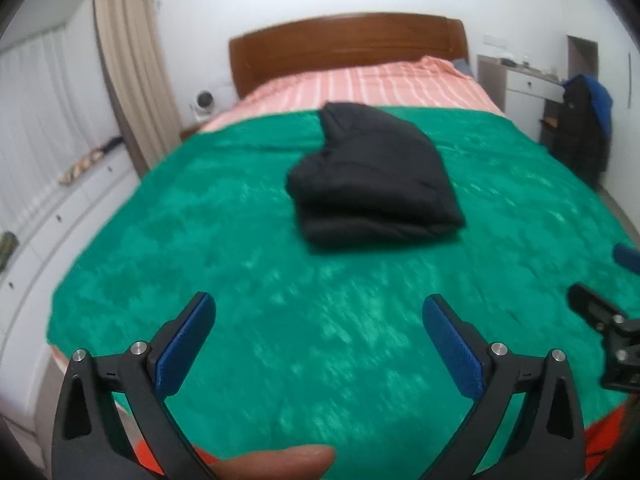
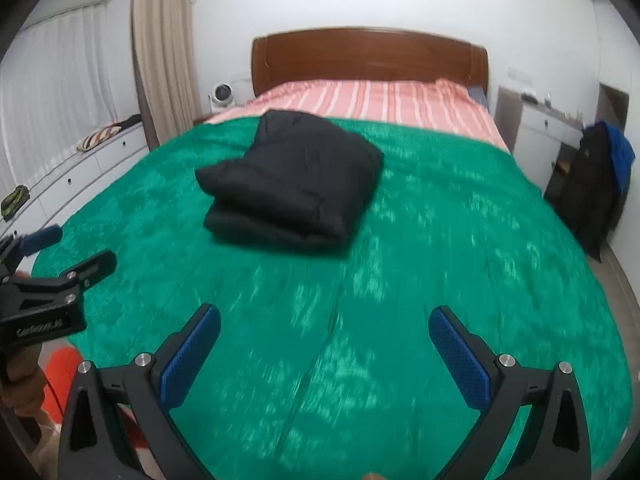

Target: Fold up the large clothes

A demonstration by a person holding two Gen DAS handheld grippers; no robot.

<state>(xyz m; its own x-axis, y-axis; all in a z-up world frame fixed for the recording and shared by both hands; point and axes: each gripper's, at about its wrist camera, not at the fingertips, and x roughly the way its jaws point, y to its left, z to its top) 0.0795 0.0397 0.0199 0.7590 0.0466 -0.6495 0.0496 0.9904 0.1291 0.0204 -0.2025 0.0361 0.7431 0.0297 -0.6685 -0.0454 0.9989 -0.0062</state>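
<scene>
Garment: black jacket (image 1: 372, 176), folded into thick bundle, lying on green blanket (image 1: 280, 320), mid-bed, toward far half, well apart from both claws.
Bed: green blanket over near part; pink striped sheet (image 1: 360, 84) at far end by wood headboard (image 1: 348, 44).
Left claw (image 1: 319, 336): spread wide, blue pads facing in, nothing held; hangs over near edge of blanket. Fingertip (image 1: 276, 462) shows at bottom of left wrist view.
Right claw (image 2: 325, 348): spread wide too, nothing held, over near blanket; jacket far-left of it.
Room: curtain (image 2: 164, 52) far left, drawers (image 2: 60, 184) along left wall, dark coat on chair (image 2: 596, 192) at right.
</scene>
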